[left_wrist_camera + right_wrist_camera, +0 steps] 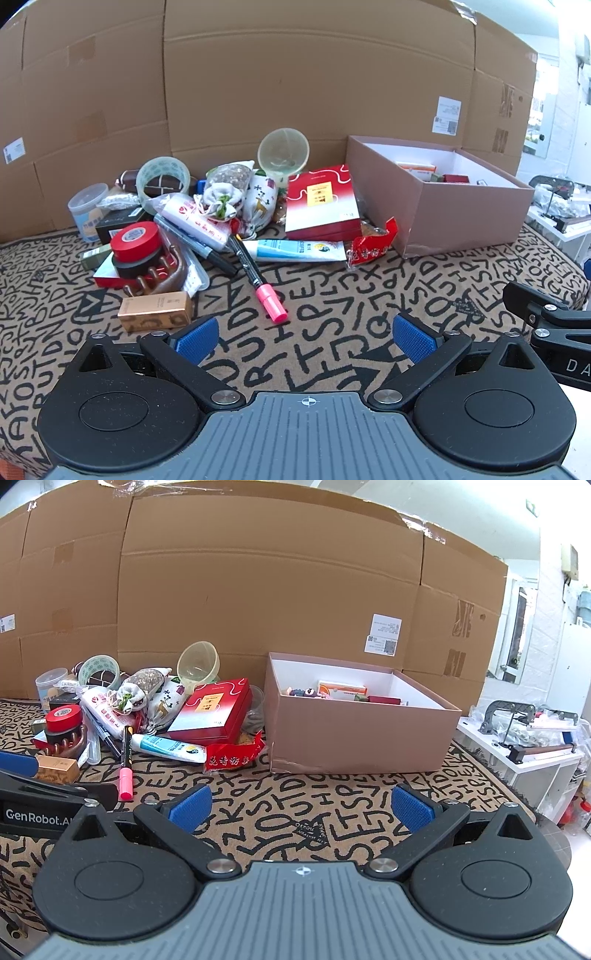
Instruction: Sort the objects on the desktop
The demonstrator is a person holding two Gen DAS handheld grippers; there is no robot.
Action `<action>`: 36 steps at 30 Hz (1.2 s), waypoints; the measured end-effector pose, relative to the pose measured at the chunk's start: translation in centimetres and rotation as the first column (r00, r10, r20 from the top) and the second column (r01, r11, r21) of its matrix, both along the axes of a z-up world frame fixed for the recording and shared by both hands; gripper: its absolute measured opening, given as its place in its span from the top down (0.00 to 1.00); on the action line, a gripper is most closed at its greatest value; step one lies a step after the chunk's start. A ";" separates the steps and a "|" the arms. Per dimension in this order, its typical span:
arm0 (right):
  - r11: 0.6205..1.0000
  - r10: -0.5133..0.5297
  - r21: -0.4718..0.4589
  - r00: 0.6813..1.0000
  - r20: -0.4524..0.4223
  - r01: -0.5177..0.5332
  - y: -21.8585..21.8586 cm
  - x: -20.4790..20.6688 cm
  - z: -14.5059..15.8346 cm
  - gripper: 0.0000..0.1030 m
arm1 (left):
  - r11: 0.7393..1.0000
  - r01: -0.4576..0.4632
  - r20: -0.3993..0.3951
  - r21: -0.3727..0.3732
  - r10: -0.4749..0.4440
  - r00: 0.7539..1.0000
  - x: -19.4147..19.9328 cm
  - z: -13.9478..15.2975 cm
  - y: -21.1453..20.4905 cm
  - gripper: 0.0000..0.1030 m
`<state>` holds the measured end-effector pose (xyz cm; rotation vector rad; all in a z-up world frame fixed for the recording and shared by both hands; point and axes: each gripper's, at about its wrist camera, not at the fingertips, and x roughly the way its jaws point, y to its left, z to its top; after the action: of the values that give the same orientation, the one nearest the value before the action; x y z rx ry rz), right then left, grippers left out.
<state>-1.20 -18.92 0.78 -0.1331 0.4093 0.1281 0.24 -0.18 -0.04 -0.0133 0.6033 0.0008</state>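
My left gripper [306, 338] has its blue-padded fingers [197, 339] spread wide with nothing between them, hanging over the letter-patterned cloth [332, 295] just short of the clutter. My right gripper [301, 808] is spread just as wide and equally empty, over bare cloth in front of the pink box [362, 734]. From the left wrist I see the pile close up: a pink-capped marker [258, 277] lies nearest, its cap pointing toward me, with a gold carton [155, 312] to its left just beside my left fingertip, a red tape roll [136, 240] stacked on a black one, a toothpaste tube [299, 250], a red-and-white box [323, 203] and a clear funnel [283, 151] leaning at the back. This view looks only a little way into the pink box. The right wrist looks deeper into it, where I can make out an orange-and-white carton [341, 690] and a few small items lying on its floor. It also shows the white shelf [524, 753] with metal parts off to the right, which the left view catches only at its edge, and my left gripper's body at the left edge, near the gold carton.
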 end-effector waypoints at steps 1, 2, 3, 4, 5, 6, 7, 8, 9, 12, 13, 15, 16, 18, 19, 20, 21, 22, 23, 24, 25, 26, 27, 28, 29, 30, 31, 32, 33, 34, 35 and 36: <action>1.000 0.001 -0.001 1.000 -0.001 -0.001 0.0 0.0 0.0 0.00 | 1.000 -0.001 0.000 0.000 0.001 1.000 0.0 0.0 0.0 0.00; 1.000 0.002 -0.001 1.000 -0.002 -0.002 0.1 0.0 0.0 0.00 | 1.000 -0.001 0.000 0.000 0.001 1.000 0.0 0.0 0.0 0.00; 1.000 0.003 -0.001 1.000 -0.003 -0.003 0.1 0.1 -0.1 0.00 | 1.000 -0.001 0.000 0.000 0.001 1.000 0.0 -0.1 0.0 0.00; 1.000 0.003 -0.001 1.000 -0.004 -0.003 0.1 0.1 -0.1 0.00 | 1.000 -0.001 -0.001 0.000 0.001 1.000 0.0 -0.1 0.0 0.00; 1.000 0.004 -0.002 1.000 -0.005 -0.004 0.1 0.1 -0.1 0.00 | 1.000 -0.001 -0.001 0.000 0.001 1.000 0.1 -0.1 0.0 0.00; 1.000 0.004 -0.002 1.000 -0.005 -0.004 0.1 0.1 -0.1 0.00 | 1.000 -0.002 -0.002 0.000 0.002 1.000 0.1 -0.1 0.0 0.00; 1.000 0.004 -0.002 1.000 -0.006 -0.004 0.1 0.2 -0.1 0.00 | 1.000 -0.002 -0.002 0.000 0.002 1.000 0.1 -0.1 0.1 0.00; 1.000 0.004 -0.002 1.000 -0.007 -0.004 0.1 0.2 -0.1 0.00 | 1.000 -0.002 -0.002 -0.001 0.002 1.000 0.1 -0.1 0.1 0.00; 1.000 0.004 -0.002 1.000 -0.009 -0.004 0.2 0.2 -0.1 0.00 | 1.000 -0.002 -0.003 -0.001 0.002 1.000 0.1 -0.1 0.1 0.00; 1.000 0.006 -0.004 1.000 -0.011 -0.006 0.1 0.3 0.0 0.00 | 1.000 -0.003 -0.004 -0.001 0.003 1.000 0.2 -0.2 0.1 0.00; 1.000 0.006 -0.004 1.000 -0.011 -0.006 0.1 0.3 0.0 0.00 | 1.000 -0.003 -0.004 0.000 0.003 1.000 0.2 -0.2 0.1 0.00; 1.000 0.007 -0.005 1.000 -0.012 -0.007 0.2 0.3 0.0 0.00 | 1.000 -0.003 -0.003 0.000 0.003 1.000 0.2 -0.2 0.1 0.00; 1.000 0.007 -0.005 1.000 -0.012 -0.007 0.2 0.3 0.0 0.00 | 1.000 -0.002 -0.003 -0.001 0.002 1.000 0.1 -0.2 0.1 0.00; 1.000 0.008 -0.007 1.000 -0.013 -0.008 0.2 0.4 0.1 0.00 | 1.000 -0.002 -0.002 -0.001 0.002 1.000 0.1 -0.2 0.1 0.00; 1.000 0.008 -0.007 1.000 -0.013 -0.008 0.2 0.4 0.1 0.00 | 1.000 -0.002 -0.001 -0.001 0.002 1.000 0.1 -0.2 0.1 0.00; 1.000 0.008 -0.007 1.000 -0.013 -0.009 0.1 0.4 0.1 0.00 | 1.000 -0.002 -0.001 -0.001 0.002 1.000 0.1 -0.2 0.2 0.00; 1.000 0.009 -0.007 1.000 -0.013 -0.009 0.1 0.4 0.1 0.00 | 1.000 -0.002 -0.001 -0.001 0.002 1.000 0.1 -0.2 0.2 0.00; 1.000 0.009 -0.007 1.000 -0.013 -0.009 0.1 0.4 0.1 0.00 | 1.000 -0.002 -0.001 -0.001 0.002 1.000 0.1 -0.2 0.2 0.00; 1.000 0.010 -0.008 1.000 -0.013 -0.010 0.2 0.4 0.1 0.00 | 1.000 -0.002 -0.001 -0.001 0.002 1.000 0.2 -0.2 0.1 0.00; 1.000 0.010 -0.008 1.000 -0.013 -0.010 0.2 0.4 0.1 0.00 | 1.000 -0.002 -0.001 -0.001 0.002 1.000 0.2 -0.1 0.1 0.00; 1.000 0.011 -0.009 1.000 -0.014 -0.011 0.2 0.4 0.1 0.00 | 1.000 -0.002 -0.001 -0.001 0.002 1.000 0.2 -0.1 0.1 0.00; 1.000 0.012 -0.010 1.000 -0.014 -0.012 0.3 0.4 0.1 0.00 | 1.000 -0.002 -0.001 -0.001 0.002 1.000 0.2 -0.1 0.1 0.00; 1.000 0.013 -0.011 1.000 -0.015 -0.013 0.3 0.5 0.1 0.00 | 1.000 -0.002 -0.002 -0.001 0.002 1.000 0.2 -0.1 0.1 0.00; 1.000 0.014 -0.011 1.000 -0.015 -0.014 0.3 0.5 0.1 0.00 | 1.000 -0.002 -0.002 -0.001 0.002 1.000 0.2 -0.1 0.1 0.00; 1.000 0.015 -0.012 1.000 -0.015 -0.015 0.4 0.5 0.1 0.00 | 1.000 -0.001 -0.001 -0.001 0.001 1.000 0.2 -0.1 0.1 0.00; 1.000 0.015 -0.013 1.000 -0.015 -0.016 0.4 0.5 0.1 0.00 | 1.000 0.000 -0.001 -0.001 0.000 1.000 0.2 -0.2 0.2 0.00; 1.000 0.016 -0.013 1.000 -0.015 -0.016 0.4 0.6 0.1 0.00 | 1.000 0.000 -0.001 -0.002 0.000 1.000 0.2 -0.2 0.1 0.00; 1.000 0.015 -0.013 1.000 -0.016 -0.015 0.4 0.6 0.1 0.00 | 1.000 0.000 -0.002 -0.001 0.000 1.000 0.2 -0.2 0.1 0.00; 1.000 0.015 -0.013 1.000 -0.017 -0.015 0.4 0.6 0.1 0.00 | 1.000 0.001 -0.003 -0.001 -0.001 1.000 0.2 -0.2 0.1 0.00; 1.000 0.014 -0.013 1.000 -0.018 -0.014 0.4 0.6 0.1 0.00 | 1.000 0.001 -0.002 0.000 -0.001 1.000 0.2 -0.2 0.1 0.00; 1.000 0.014 -0.013 1.000 -0.018 -0.014 0.4 0.7 0.1 0.00 | 1.000 0.001 -0.002 0.000 -0.001 1.000 0.3 -0.2 0.1 0.00; 1.000 0.014 -0.013 1.000 -0.018 -0.014 0.4 0.7 0.1 0.00 | 1.000 0.000 -0.003 -0.001 0.000 1.000 0.3 -0.2 0.1 0.00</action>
<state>-0.54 -18.50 0.88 -0.1478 0.4276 0.1403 0.54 -0.07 -0.21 -0.0138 0.6059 0.0005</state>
